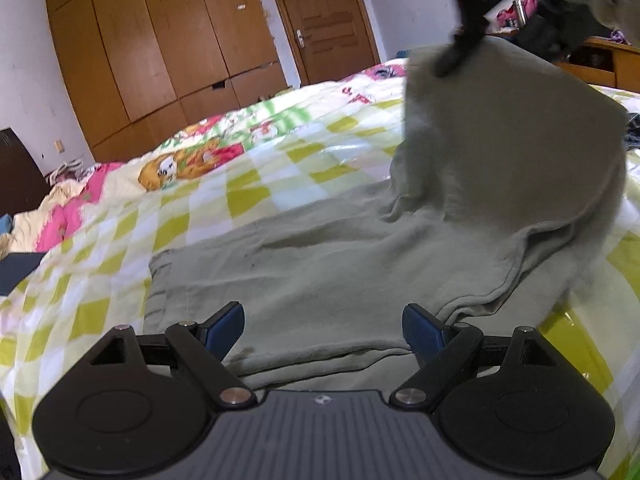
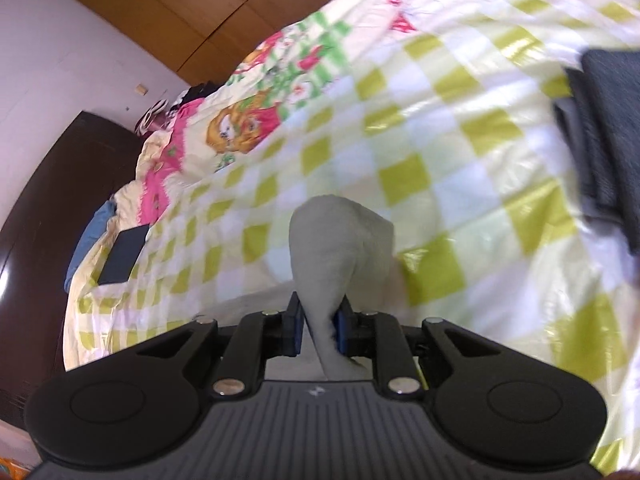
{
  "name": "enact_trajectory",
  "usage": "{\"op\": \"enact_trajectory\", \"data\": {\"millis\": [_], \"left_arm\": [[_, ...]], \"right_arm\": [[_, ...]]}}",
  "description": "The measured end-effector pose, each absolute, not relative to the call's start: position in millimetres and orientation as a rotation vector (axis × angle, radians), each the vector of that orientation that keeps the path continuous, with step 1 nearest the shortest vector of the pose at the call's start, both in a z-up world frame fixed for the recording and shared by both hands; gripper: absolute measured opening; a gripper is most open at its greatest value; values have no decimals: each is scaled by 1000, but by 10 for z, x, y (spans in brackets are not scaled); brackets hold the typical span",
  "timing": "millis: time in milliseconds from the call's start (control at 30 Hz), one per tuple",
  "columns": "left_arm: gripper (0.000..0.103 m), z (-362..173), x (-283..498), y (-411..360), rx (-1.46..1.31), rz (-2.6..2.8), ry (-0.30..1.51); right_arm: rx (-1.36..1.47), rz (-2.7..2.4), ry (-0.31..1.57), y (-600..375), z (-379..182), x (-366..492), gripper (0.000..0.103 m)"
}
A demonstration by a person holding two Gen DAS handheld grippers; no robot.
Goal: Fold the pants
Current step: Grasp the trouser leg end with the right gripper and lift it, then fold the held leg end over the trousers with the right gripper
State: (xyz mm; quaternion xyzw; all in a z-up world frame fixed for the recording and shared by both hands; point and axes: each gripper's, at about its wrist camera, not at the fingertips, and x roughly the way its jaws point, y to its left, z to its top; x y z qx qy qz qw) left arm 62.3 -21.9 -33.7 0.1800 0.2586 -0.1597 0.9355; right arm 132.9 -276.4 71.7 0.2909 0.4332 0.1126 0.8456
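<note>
Home bedroom, bed [image 1: 280,152] with cartoon-print checked quilt [image 2: 440,128], wooden wardrobe [image 1: 152,40], panelled door [image 1: 320,20]

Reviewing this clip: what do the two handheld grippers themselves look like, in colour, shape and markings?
Both match: the left gripper and right gripper have blue finger pads on black linkage arms with silver pivot pins, round black side housings, and a ribbed grey centre plate bearing a small white emblem. No cables visible.

Grey-green pants [image 1: 320,264]; yellow-green and white checked bedspread [image 1: 256,184] with pink cartoons

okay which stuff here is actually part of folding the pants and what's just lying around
Part of the job:
grey-green fleece pants
right gripper, clamping them
left gripper, open

Lying about:
checked yellow-green bedspread
dark blue flat box
folded dark grey clothes
</note>
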Motion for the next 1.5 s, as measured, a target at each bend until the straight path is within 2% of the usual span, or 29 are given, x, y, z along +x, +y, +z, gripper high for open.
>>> {"op": "enact_trajectory", "data": {"millis": [133,267,400,467,533,667,700,767,800,833,1033,1067,1133,1200,1433,1500], "left_arm": [[98,-39,555,-153,287,-349,420],[99,151,820,-341,259,-401,435],[98,-5,1187,-816,384,-301,434],[98,-164,1418,-1030,422,-330,517],[94,-378,1655,-1253,501,-325,588],[94,-433,1945,-1455,591,-279,598],[94,-409,2007,-1463,594,-257,605],[94,-342,2057,-1405,581,-226,605],[94,-289,2048,-1347,568,-212,597],[94,-230,1988,-1283,559,-202,578],[94,-266,1412,-1045,609,-261,452],[94,-323,1369,-1071,641,-253,441],[94,-417,1362,-1112,685,-226,439],[94,-407,1418,-1108,666,-206,445],[89,-418,1528,-989,621,-236,509],[88,-377,1434,-966,631,-219,454]], "right_arm": [[573,260,911,-2619,829,1313,17],[599,230,907,-2852,787,1232,17],[734,193,889,-3283,523,1163,17],[779,175,890,-3460,337,1161,17],[824,158,911,-3587,135,1200,17],[887,182,943,-3727,-195,1253,20],[900,197,951,-3738,-245,1238,22],[910,218,951,-3760,-320,1164,33],[906,228,957,-3763,-346,1125,45],[897,239,965,-3768,-373,1079,52],[900,285,982,-3751,-434,883,46],[893,285,990,-3726,-415,865,43],[887,281,998,-3685,-374,833,25],[914,276,985,-3667,-335,791,19],[903,288,967,-3504,-132,834,16],[873,286,959,-3466,-59,867,16]]}}
